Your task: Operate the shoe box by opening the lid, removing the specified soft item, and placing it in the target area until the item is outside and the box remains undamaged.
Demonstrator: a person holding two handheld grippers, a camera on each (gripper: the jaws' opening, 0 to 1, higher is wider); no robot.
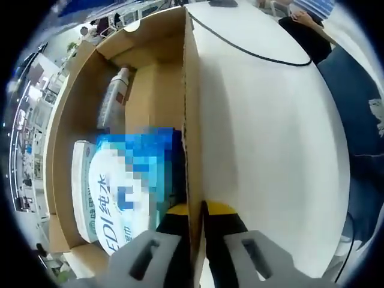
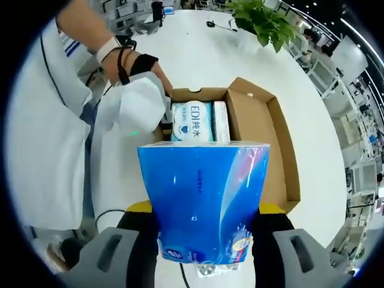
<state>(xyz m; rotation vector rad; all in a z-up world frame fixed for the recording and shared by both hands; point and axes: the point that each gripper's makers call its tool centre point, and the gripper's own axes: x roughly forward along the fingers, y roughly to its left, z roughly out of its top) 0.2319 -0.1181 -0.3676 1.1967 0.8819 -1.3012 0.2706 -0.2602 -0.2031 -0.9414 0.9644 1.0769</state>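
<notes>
One shoe box [image 2: 264,129], open on the table [image 2: 198,54], contains one wipes pack [image 2: 192,123] and one bottle [image 1: 115,96]. My right gripper [image 2: 204,240] clamps one blue tissue pack [image 2: 204,198] above it. My left gripper [image 1: 195,225] pinches the box wall [image 1: 192,138].

Both views are brightly and evenly lit from overhead, with no dark corners. In the left gripper view the white table [image 1: 270,138] is close to overexposed, and the cardboard wall [image 1: 192,120] drops a soft grey shadow toward 3 o'clock. A pixelated patch blots the blue pack [image 1: 129,180] at 8 o'clock. In the right gripper view the blue tissue pack [image 2: 204,198] has glossy film with pale glare streaks at 4 o'clock. Fisheye bending curves straight lines near the edges, and detail there smears; the centres stay sharp.
</notes>
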